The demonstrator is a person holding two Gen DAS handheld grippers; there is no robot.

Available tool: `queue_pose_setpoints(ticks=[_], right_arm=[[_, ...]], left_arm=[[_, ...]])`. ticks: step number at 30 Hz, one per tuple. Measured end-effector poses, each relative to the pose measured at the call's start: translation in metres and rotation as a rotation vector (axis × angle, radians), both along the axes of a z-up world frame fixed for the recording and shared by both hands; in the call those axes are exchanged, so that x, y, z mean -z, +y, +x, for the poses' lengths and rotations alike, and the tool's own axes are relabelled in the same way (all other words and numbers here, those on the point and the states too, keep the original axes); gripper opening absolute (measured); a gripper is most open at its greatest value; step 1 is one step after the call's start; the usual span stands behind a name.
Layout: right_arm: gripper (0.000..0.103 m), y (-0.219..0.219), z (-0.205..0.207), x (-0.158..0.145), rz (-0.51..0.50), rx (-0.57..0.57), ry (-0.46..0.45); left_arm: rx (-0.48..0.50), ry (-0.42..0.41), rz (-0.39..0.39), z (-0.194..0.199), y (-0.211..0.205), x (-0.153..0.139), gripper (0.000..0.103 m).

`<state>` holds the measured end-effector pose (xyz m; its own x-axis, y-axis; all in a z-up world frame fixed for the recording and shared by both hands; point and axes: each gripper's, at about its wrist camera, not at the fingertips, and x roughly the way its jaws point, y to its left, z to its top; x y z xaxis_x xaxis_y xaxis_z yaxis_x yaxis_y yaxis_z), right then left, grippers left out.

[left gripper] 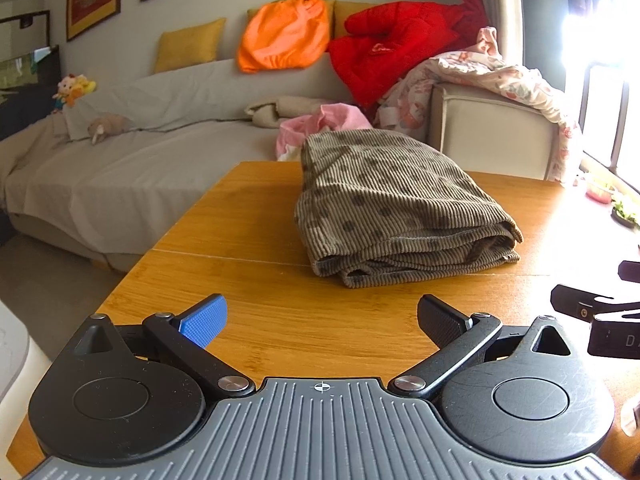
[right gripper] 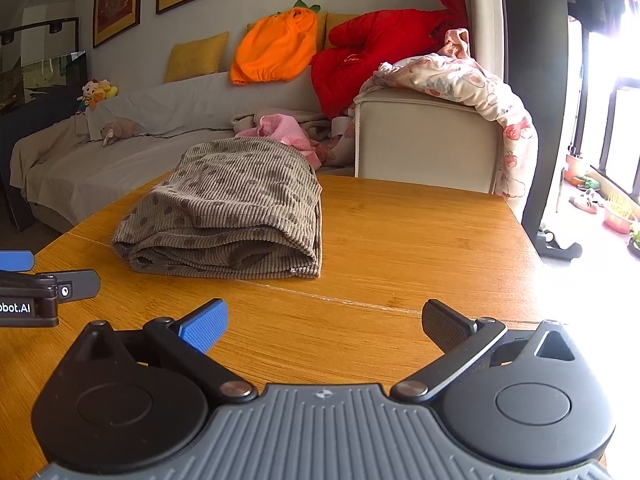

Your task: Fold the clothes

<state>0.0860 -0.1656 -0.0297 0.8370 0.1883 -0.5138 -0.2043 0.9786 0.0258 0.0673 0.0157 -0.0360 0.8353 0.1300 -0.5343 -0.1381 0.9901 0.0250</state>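
A brown dotted corduroy garment (left gripper: 396, 208) lies folded in a thick stack on the wooden table (left gripper: 248, 280); it also shows in the right wrist view (right gripper: 232, 208). My left gripper (left gripper: 322, 320) is open and empty, low over the table, short of the garment's near edge. My right gripper (right gripper: 324, 324) is open and empty, also short of the garment and to its right. The right gripper's side shows at the right edge of the left wrist view (left gripper: 600, 316), and the left gripper's at the left edge of the right wrist view (right gripper: 40, 288).
Behind the table stands a sofa (left gripper: 140, 168) with yellow cushions, an orange garment (left gripper: 284, 36), a red jacket (left gripper: 384, 48), a pink cloth (left gripper: 320, 124) and a floral blanket (left gripper: 500, 76) over the armrest. A bright window is at the right.
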Motion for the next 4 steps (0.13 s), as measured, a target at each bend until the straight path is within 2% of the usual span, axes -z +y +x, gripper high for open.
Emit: queue_pose_setpoints(ticks=[4], right_arm=[[0.103,-0.003,-0.004,-0.012,0.028,-0.004,-0.001]], left_arm=[[-0.024,-0.005,-0.063,0.005,0.014,-0.006,0.103]])
